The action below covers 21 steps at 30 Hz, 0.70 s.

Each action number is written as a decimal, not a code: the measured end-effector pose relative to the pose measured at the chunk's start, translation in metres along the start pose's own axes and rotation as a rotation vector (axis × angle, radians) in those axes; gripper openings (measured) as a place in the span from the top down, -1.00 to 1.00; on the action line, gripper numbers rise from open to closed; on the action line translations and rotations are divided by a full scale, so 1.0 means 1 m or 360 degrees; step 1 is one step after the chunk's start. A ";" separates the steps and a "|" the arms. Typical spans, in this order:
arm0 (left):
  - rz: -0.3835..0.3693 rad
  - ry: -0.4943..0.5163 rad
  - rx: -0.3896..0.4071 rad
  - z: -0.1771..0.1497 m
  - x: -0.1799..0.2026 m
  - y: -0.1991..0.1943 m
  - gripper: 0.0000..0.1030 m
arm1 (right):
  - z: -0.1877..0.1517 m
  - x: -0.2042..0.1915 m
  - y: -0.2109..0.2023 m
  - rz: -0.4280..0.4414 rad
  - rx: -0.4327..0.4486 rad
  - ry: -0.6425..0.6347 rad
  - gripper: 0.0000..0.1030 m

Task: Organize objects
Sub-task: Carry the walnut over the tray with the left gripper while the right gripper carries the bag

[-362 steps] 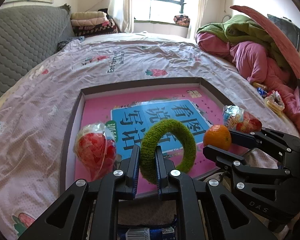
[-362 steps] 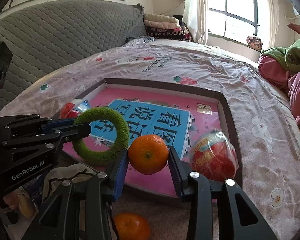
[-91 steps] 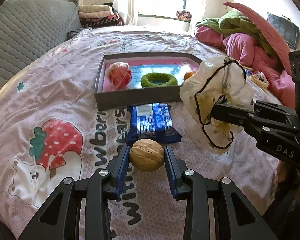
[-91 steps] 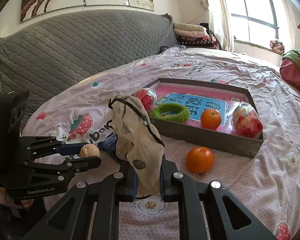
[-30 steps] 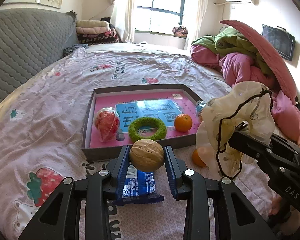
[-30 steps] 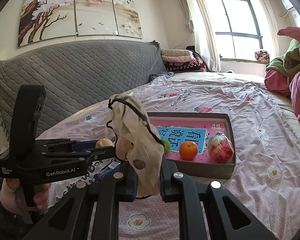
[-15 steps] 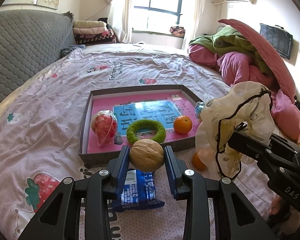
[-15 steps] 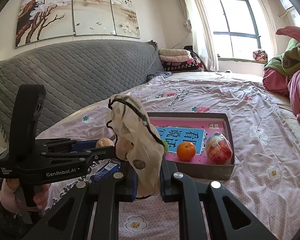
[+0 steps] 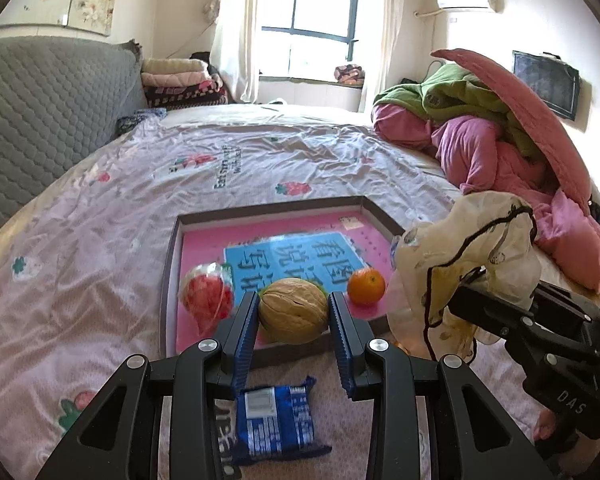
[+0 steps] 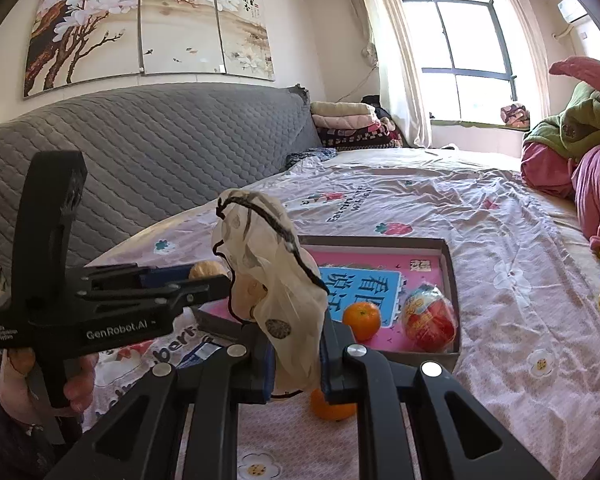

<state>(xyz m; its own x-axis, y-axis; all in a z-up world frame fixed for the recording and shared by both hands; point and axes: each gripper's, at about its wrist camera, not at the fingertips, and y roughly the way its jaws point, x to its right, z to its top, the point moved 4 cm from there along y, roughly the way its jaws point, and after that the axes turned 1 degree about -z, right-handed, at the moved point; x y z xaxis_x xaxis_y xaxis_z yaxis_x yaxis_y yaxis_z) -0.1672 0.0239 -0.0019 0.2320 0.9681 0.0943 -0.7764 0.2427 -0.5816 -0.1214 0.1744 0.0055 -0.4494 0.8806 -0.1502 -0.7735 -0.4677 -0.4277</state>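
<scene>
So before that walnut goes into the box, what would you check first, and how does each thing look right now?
1. Left gripper shut on the walnut: ok.
2. Right gripper shut on the sheer cloth pouch: ok.
3. Bare pink floor in the box for the walnut: ok.
4. Green ring's spot: cannot tell, walnut hides it.
5. Everything boxed: not ok, blue snack packet and a tangerine lie on the bedsheet.

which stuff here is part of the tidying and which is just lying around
Job:
walnut in left tool
sheer bag in right tool
tray
oranges
red snack
blue packet

Lying about:
clothes pile
folded blankets
headboard
</scene>
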 end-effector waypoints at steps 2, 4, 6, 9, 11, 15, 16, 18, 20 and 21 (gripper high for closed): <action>-0.0010 0.0004 0.0012 0.006 0.000 0.001 0.31 | 0.002 0.003 0.001 -0.0018 0.0006 -0.0005 0.67; -0.0016 0.0016 0.0034 0.011 0.000 0.001 0.31 | 0.004 0.007 0.001 -0.0039 0.0015 -0.0004 0.67; -0.0016 0.0029 0.0051 0.015 0.000 0.002 0.31 | 0.005 0.010 0.001 -0.0051 0.0016 0.0001 0.67; -0.0028 0.0038 0.0066 0.021 0.000 0.003 0.31 | 0.007 0.015 0.002 -0.0078 0.0019 0.0006 0.67; -0.0036 0.0051 0.0074 0.025 0.001 0.005 0.31 | 0.009 0.018 0.004 -0.0091 0.0018 0.0003 0.67; -0.0039 0.0069 0.0090 0.031 0.002 0.009 0.31 | 0.012 0.019 0.008 -0.0112 0.0015 -0.0023 0.67; -0.0038 0.0073 0.0095 0.032 0.002 0.011 0.31 | 0.013 0.019 0.008 -0.0116 0.0019 -0.0026 0.67; -0.0039 0.0081 0.0095 0.035 0.003 0.014 0.31 | 0.015 0.019 0.010 -0.0119 0.0024 -0.0033 0.67; -0.0035 0.0096 0.0099 0.035 0.002 0.018 0.31 | 0.018 0.019 0.012 -0.0124 0.0033 -0.0048 0.67; -0.0034 0.0097 0.0097 0.035 0.001 0.020 0.31 | 0.018 0.019 0.013 -0.0128 0.0037 -0.0056 0.67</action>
<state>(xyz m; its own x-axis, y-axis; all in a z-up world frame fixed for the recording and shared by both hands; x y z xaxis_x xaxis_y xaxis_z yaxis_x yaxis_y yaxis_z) -0.2030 0.0316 0.0149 0.2828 0.9576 0.0555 -0.8047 0.2683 -0.5295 -0.1481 0.1837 0.0135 -0.4005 0.9124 -0.0849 -0.8178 -0.3977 -0.4160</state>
